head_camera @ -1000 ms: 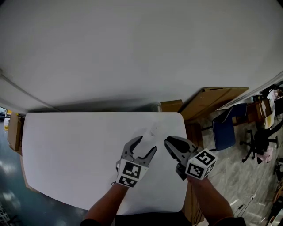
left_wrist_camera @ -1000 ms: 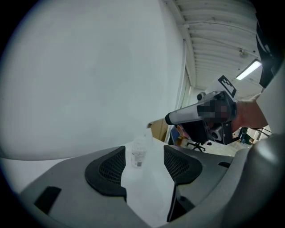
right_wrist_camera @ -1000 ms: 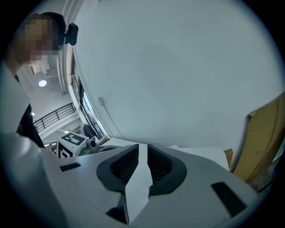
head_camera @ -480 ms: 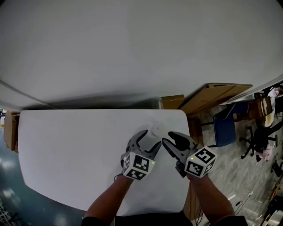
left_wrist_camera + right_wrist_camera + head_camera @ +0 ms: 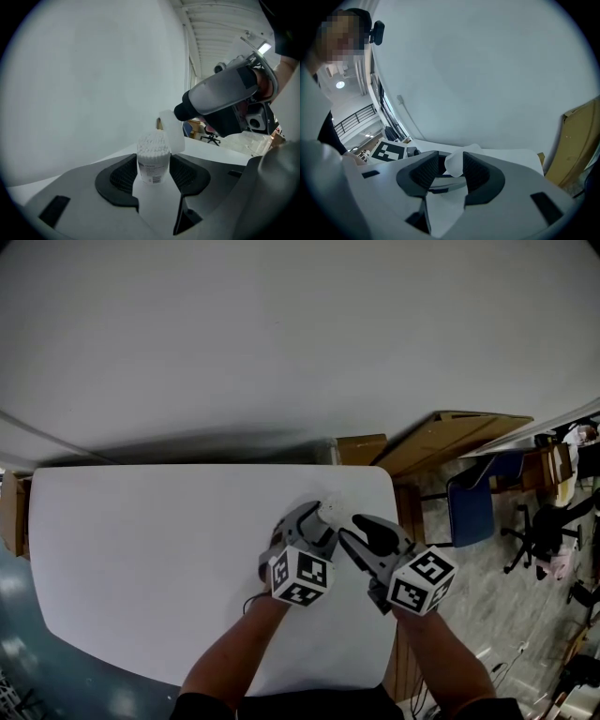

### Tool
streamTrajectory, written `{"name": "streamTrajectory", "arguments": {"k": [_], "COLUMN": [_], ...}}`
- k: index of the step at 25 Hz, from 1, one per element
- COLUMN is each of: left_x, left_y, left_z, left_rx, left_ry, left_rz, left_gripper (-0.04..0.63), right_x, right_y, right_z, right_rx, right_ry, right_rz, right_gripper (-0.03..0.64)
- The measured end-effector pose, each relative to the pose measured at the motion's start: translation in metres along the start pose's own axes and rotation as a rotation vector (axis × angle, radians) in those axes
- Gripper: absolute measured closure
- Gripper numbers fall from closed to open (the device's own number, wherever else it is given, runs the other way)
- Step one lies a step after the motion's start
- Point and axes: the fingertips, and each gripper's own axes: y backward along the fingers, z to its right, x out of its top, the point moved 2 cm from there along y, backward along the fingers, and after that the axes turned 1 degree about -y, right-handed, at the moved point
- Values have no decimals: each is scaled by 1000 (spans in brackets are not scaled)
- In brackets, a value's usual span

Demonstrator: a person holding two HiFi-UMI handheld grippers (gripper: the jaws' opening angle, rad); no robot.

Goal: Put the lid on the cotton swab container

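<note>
I am looking along the left gripper at the cotton swab container, which is standing upright on the white table with its long axis vertical and its open top showing the packed swab heads. It is sitting right between my left fingers, which have just been closing in around it from a wide spread. The pads are drawn up beside its walls, though I am judging that they are not clamping it yet. The lid, a pale translucent cap, is sitting just beyond the container and slightly to its right, close beside it and no higher than its rim. That is the relation I am working from: the lid is needing to come up and across onto the open top. The right gripper is the nearer one to the lid, reaching in beside the left. Its fingers have just been opening and are standing as wide as they go, with the lid between them and a sliver of gap showing on one side, so I am reading them as straddling it, not gripping it
</note>
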Motion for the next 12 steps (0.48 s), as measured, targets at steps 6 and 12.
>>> {"name": "streamTrajectory", "arguments": {"k": [6, 12], "left_x": [-1, -10], "left_y": [1, 18], "left_z": [8, 32], "left_rx": [1, -29], "left_ry": [-9, -18], "left_rz": [2, -4], "left_gripper": [390, 391], "right_x": [-3, -13], "right_y": [7, 16], "right_z": [0, -6], "right_rx": [-7, -11], "right_ry": [-9, -69], "right_rz": [-5, -6], "right_gripper": [497, 497]}}
